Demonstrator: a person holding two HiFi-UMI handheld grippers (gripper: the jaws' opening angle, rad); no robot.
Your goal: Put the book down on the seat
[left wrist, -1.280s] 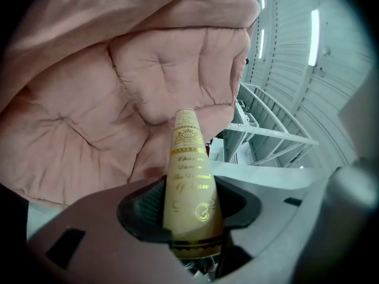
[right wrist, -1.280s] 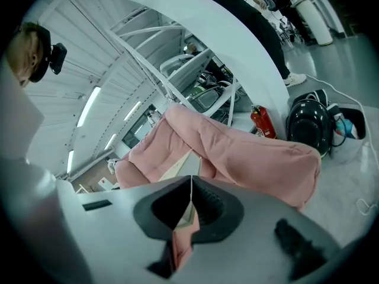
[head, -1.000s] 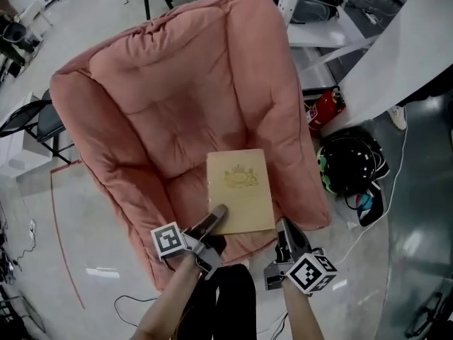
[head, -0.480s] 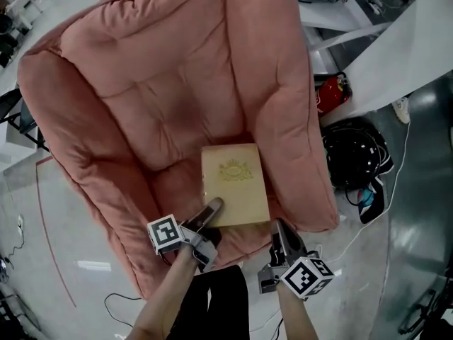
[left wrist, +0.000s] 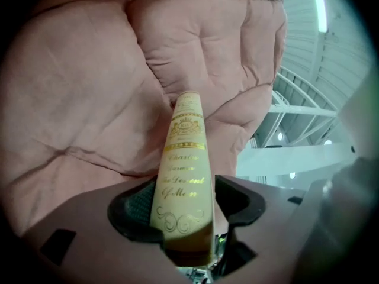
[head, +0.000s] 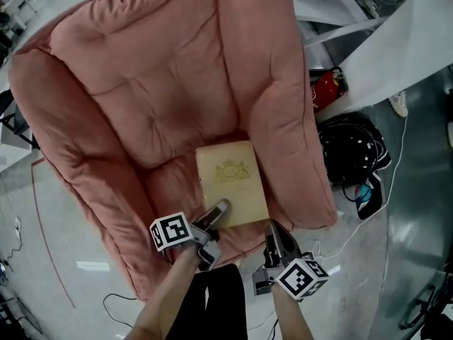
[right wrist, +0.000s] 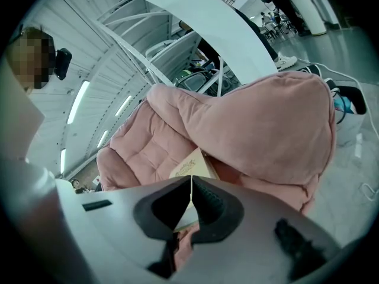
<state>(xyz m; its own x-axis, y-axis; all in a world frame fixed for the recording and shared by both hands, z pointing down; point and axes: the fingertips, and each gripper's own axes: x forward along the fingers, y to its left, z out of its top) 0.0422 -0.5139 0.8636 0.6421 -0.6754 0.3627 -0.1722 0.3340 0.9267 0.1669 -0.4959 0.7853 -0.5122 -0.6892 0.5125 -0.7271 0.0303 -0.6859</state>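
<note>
A cream book (head: 230,183) with a gold crest lies flat on the seat of a pink padded armchair (head: 156,83), close to its right arm. My left gripper (head: 212,214) is at the book's near edge, one finger over the cover. In the left gripper view the book's spine (left wrist: 183,158) stands between the jaws of the left gripper (left wrist: 183,201). Those jaws have just been opening, and a thin gap shows at the right pad. My right gripper (head: 272,232) hangs shut and empty at the seat's front edge. Past the right gripper (right wrist: 190,188) the book (right wrist: 192,164) shows.
Right of the chair a red object (head: 327,91), a black helmet-like bundle (head: 350,154) and cables (head: 364,197) lie on the grey floor. A white beam (head: 375,55) slants above them. A person's dark trousers (head: 212,303) are below the grippers.
The book and both grippers have come down onto the seat. The book now rests lower and flatter beside the chair's right arm.
</note>
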